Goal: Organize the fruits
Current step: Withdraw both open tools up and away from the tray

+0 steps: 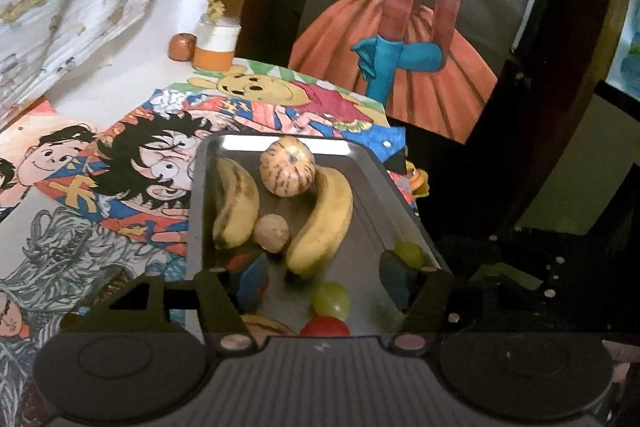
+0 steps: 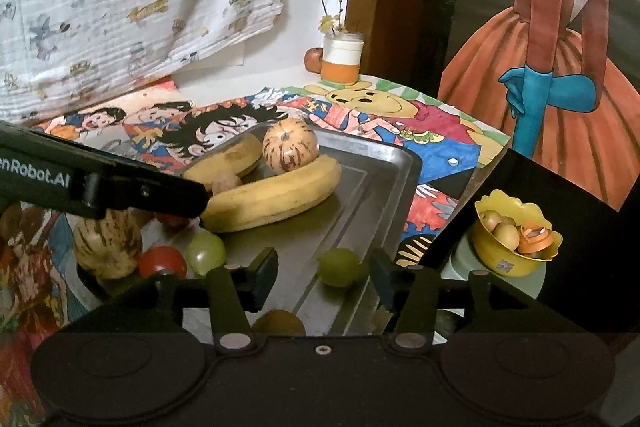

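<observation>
Only the right wrist view shows the yellow bowl (image 2: 516, 251) off to the right of the right tongs (image 2: 324, 273), holding small brownish fruit and something orange I cannot make out; it also shows the left tongs (image 2: 120, 187) from the side, reaching in over the tray (image 2: 384, 187). The left wrist view looks straight down the tray's length.

Both tongs point down at a slant and stand partly open, gripping nothing. A green grape (image 2: 340, 267) sits between the right fingers, seemingly untouched. Between the left tongs (image 1: 324, 279) lie another grape (image 1: 331, 299) and a red fruit (image 1: 325, 327). Beyond them on the tray (image 1: 368, 195) are two bananas (image 1: 320, 223), a striped melon (image 1: 286, 167) and a small brown fruit (image 1: 273, 233).
</observation>
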`<state>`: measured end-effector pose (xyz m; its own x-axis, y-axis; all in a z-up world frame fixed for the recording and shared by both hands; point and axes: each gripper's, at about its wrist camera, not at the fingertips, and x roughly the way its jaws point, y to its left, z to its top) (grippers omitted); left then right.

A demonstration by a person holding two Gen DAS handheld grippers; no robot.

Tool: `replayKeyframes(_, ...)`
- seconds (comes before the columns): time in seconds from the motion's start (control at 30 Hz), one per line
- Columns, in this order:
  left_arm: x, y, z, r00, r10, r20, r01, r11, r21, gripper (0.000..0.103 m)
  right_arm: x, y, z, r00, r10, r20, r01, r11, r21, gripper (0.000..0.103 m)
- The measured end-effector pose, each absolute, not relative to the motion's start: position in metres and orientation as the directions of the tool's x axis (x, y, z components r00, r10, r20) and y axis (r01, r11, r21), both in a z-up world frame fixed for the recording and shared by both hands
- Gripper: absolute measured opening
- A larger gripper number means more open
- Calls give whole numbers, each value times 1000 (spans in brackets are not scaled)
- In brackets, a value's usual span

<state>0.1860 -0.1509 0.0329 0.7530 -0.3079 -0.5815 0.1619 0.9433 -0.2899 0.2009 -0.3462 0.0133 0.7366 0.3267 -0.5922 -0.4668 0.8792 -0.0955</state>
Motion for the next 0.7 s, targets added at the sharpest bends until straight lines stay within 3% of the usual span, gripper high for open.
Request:
replayKeyframes(0.47,177,-127,42,811,-228,-539,63,950,-307,96,198,-350,25,775,345,-529,-390,920,29,82)
replayKeyframes(0.7,172,-120,44,832,-188,-522,22,951,-308,102,192,-348,34,796,345,-497,-373,927,47,93)
